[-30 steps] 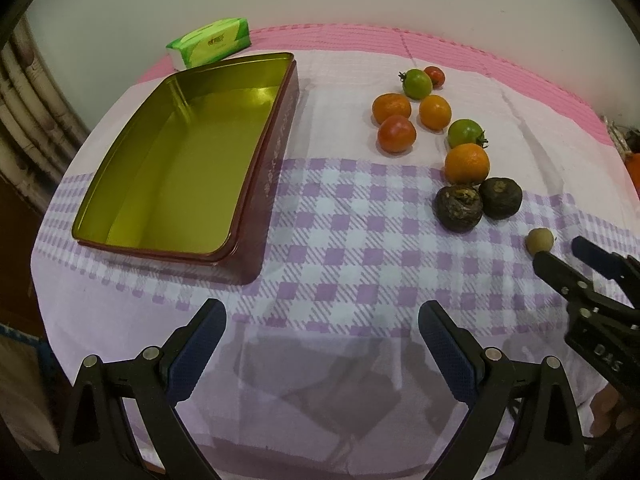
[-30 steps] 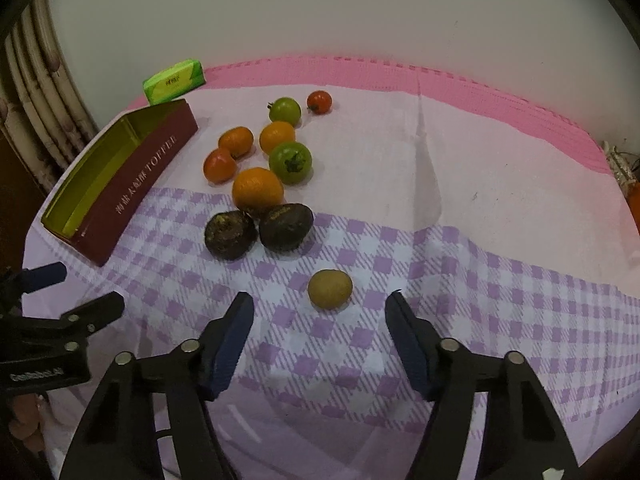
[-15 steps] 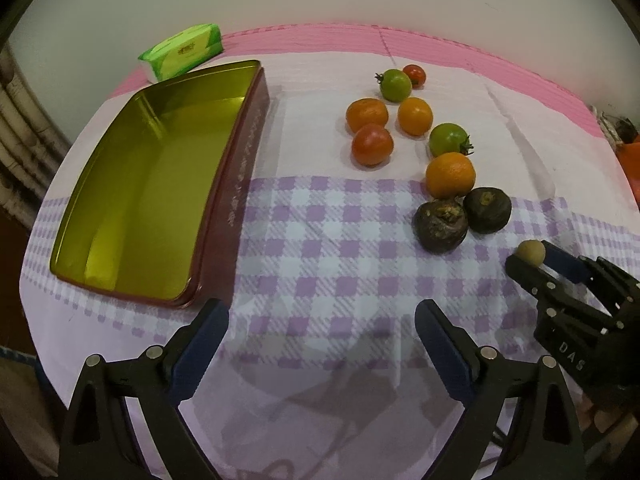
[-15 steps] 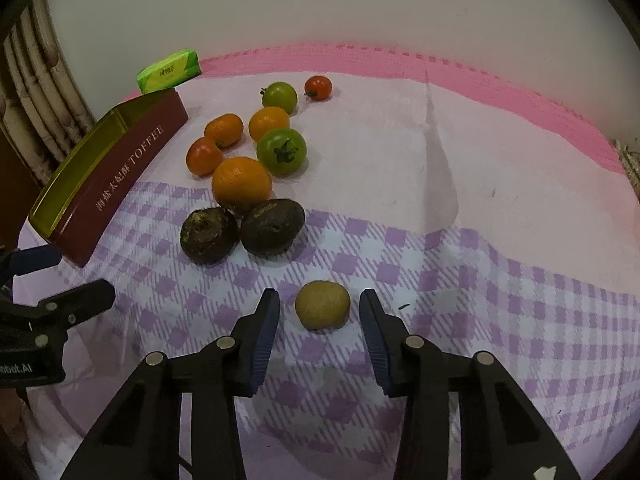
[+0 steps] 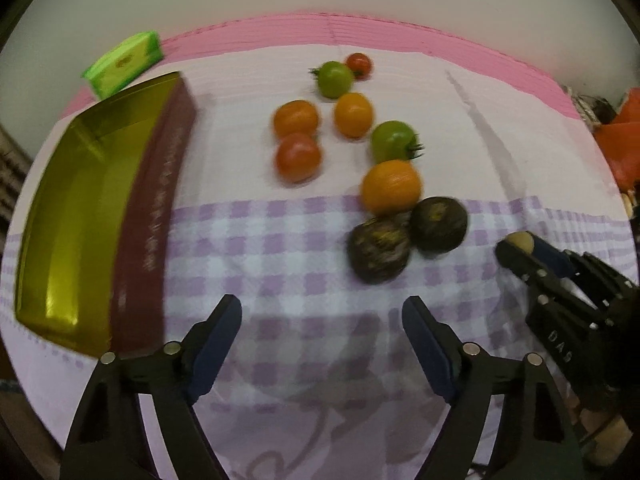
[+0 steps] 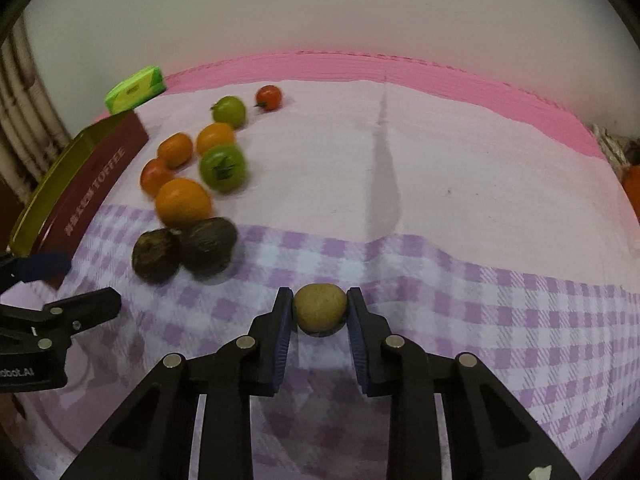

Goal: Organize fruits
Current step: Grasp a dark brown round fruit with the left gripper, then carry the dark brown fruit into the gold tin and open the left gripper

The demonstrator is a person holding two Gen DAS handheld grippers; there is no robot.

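Note:
My right gripper (image 6: 320,306) is shut on a small tan round fruit (image 6: 319,307), both pads touching it, just above the checked cloth. The same fruit (image 5: 520,242) shows between the right gripper's tips in the left wrist view. My left gripper (image 5: 322,320) is open and empty over the cloth. A gold-lined maroon tin (image 5: 80,216) lies open at the left. Several loose fruits lie in a cluster: two dark ones (image 5: 380,248), oranges (image 5: 392,186), green tomatoes (image 5: 394,140) and red ones (image 5: 298,156).
A green tissue pack (image 5: 124,62) lies behind the tin. Pink and purple-checked cloth (image 6: 440,184) covers the round table, whose edge curves close on all sides. Orange-red items (image 5: 624,136) sit at the far right edge.
My right gripper has moved forward and closed its pads onto the tan fruit. My left gripper has shifted right, so the tin has slid toward the left of its view.

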